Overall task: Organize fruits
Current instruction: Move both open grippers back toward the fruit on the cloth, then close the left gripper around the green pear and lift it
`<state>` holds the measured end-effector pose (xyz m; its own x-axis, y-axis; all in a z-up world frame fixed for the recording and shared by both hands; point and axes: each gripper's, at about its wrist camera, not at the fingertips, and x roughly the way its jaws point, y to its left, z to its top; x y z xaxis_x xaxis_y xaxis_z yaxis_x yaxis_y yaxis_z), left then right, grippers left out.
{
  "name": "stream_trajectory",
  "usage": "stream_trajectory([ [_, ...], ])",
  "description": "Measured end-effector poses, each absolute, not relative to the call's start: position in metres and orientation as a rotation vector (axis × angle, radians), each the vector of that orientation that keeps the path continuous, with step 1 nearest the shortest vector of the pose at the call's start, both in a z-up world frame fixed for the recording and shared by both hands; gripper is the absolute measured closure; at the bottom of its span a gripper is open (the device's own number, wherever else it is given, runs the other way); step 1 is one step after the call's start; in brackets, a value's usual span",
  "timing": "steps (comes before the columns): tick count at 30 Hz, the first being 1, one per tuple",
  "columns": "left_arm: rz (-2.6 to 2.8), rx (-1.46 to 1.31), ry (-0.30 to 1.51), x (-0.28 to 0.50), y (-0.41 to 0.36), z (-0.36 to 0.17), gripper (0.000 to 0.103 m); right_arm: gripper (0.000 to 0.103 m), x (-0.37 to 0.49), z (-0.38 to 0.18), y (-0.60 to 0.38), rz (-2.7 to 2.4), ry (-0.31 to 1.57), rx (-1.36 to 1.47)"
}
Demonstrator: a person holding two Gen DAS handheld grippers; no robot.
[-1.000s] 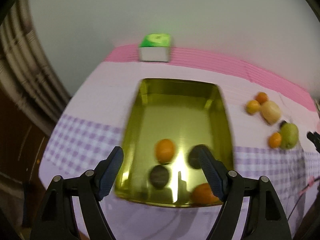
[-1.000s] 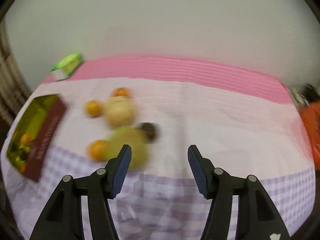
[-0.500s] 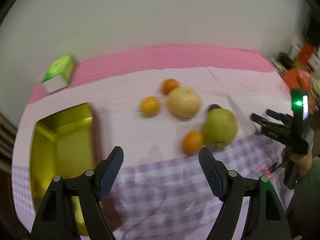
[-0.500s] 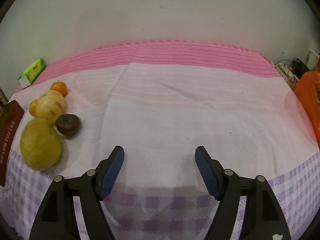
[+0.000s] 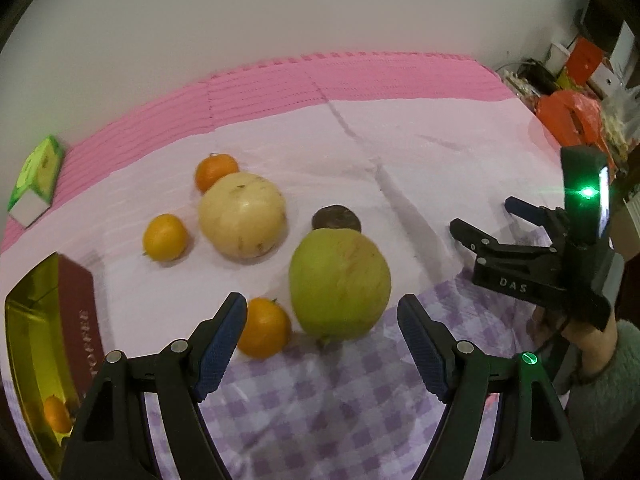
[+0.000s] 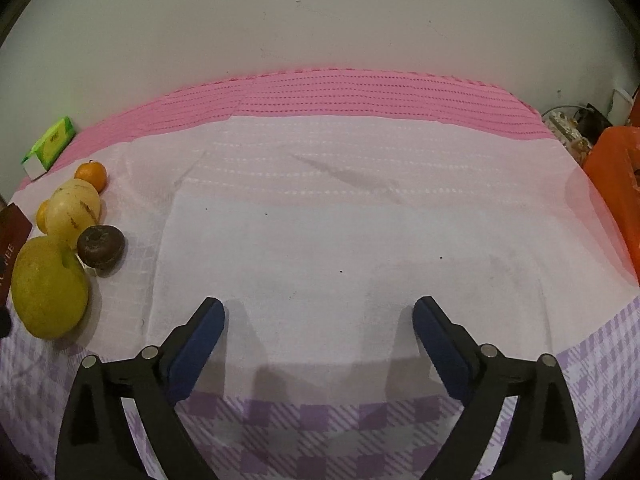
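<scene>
Fruits [image 5: 339, 284] beside "DAS"-marked right gripper [image 5: 486, 220]

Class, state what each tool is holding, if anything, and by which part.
Nothing is held. The left tool is open before the green fruit; the right tool is open over bare cloth.

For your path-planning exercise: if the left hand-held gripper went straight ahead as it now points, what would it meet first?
Probably the green pear, which lies just ahead between the open left hand-held gripper fingers; depth is uncertain.

The bench [image 5: 400, 152] wears a pink-and-lilac cloth [image 5: 320, 400] — on it three oranges [image 5: 264, 328], a yellow melon [image 5: 242, 215], a green pomelo [image 5: 340, 284], a dark fruit [image 5: 336, 218] — plus a gold tray [image 5: 24, 320] and green box [image 5: 36, 176].
</scene>
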<state>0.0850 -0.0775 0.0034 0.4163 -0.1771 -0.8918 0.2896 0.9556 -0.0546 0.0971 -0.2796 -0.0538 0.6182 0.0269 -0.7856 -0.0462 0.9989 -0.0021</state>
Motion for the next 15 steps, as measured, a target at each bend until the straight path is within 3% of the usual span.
stream_trajectory([
  [9,-0.305,0.134,1.148,0.103,-0.095,-0.012,0.025,0.003,0.099,-0.055,-0.282,0.046,0.909,-0.017],
  [15,-0.298,0.172,1.156,0.107,-0.104,-0.023,0.031,0.001,0.1,-0.056,-0.282,0.043,0.91,-0.015],
])
